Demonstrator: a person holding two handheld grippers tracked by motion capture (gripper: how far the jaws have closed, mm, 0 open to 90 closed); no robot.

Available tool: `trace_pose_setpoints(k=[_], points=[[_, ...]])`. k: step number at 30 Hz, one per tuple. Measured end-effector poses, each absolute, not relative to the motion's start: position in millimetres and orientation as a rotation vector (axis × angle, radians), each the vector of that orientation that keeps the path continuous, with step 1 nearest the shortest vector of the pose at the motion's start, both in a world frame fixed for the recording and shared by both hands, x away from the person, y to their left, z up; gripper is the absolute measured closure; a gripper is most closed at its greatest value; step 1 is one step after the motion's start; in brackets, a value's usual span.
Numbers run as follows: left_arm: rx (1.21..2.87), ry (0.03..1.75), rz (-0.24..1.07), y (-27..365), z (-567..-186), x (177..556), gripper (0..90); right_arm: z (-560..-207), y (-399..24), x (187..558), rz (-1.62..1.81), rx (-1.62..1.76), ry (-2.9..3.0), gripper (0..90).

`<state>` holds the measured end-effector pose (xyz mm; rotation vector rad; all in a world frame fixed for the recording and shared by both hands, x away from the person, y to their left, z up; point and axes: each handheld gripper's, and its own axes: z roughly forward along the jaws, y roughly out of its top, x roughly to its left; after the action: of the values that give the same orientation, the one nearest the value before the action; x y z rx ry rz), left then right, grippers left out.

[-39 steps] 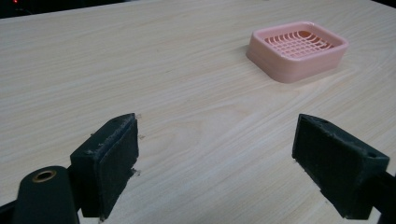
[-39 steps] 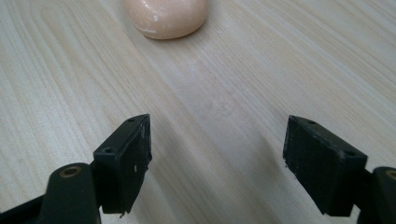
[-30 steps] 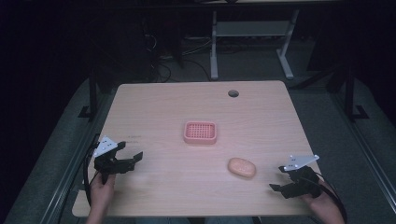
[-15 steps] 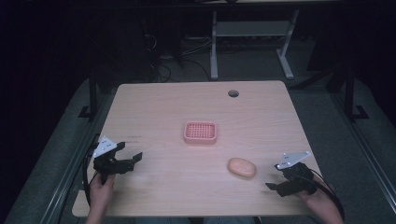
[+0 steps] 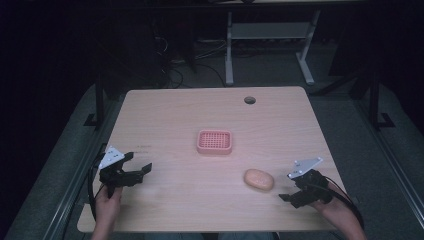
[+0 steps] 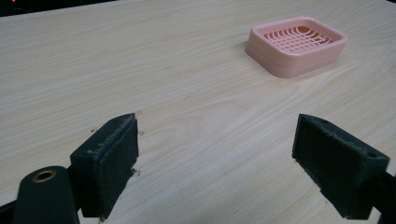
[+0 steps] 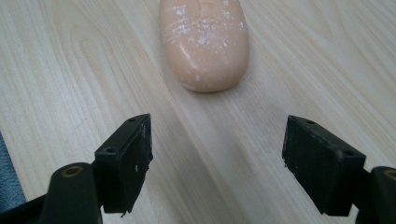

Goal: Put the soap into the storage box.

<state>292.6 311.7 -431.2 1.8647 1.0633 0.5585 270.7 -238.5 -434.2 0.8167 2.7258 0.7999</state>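
Note:
A peach-coloured soap bar point(image 5: 259, 179) lies on the wooden table point(image 5: 175, 115), right of centre toward the front. In the right gripper view the soap bar point(image 7: 203, 42) shows white scuffs and lies just ahead of my right gripper point(image 7: 217, 140). That right gripper point(image 5: 289, 187) is open, empty and a short way right of the bar. A pink slotted soap dish point(image 5: 215, 142) sits empty mid-table. My left gripper point(image 5: 139, 164) is open near the front left. The left gripper view has the soap dish point(image 6: 299, 44) far ahead to the right of my left gripper point(image 6: 217, 140).
A round cable hole point(image 5: 249, 100) sits near the table's far edge. Beyond the table stand desk legs point(image 5: 229, 50) and cables on a dark floor. A hand point(image 5: 107, 205) holds each gripper at the front edge.
My right gripper has slid a little to the left, closer to the soap bar. The left gripper, dish and soap have stayed put.

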Motion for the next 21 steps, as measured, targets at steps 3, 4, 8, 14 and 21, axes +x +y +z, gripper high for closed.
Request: trace_pose_setpoints(k=[3,4,8,14,21], points=[[1.867,1.063,0.557,311,-431,293,14.3,-433,-235,273,0.789,0.801,2.735,23.8],[1.867,1.063,0.557,311,-431,293,14.2,-433,-235,273,0.789,0.801,2.735,23.8],[1.865,1.061,0.556,311,-431,292,14.3,-429,-229,276,0.773,0.770,2.747,23.8],[1.862,1.062,0.557,312,-431,292,14.2,-426,-223,282,0.753,0.743,2.768,23.8],[1.869,1.063,0.557,312,-431,292,14.2,-425,-215,286,0.742,0.714,2.793,23.8]])
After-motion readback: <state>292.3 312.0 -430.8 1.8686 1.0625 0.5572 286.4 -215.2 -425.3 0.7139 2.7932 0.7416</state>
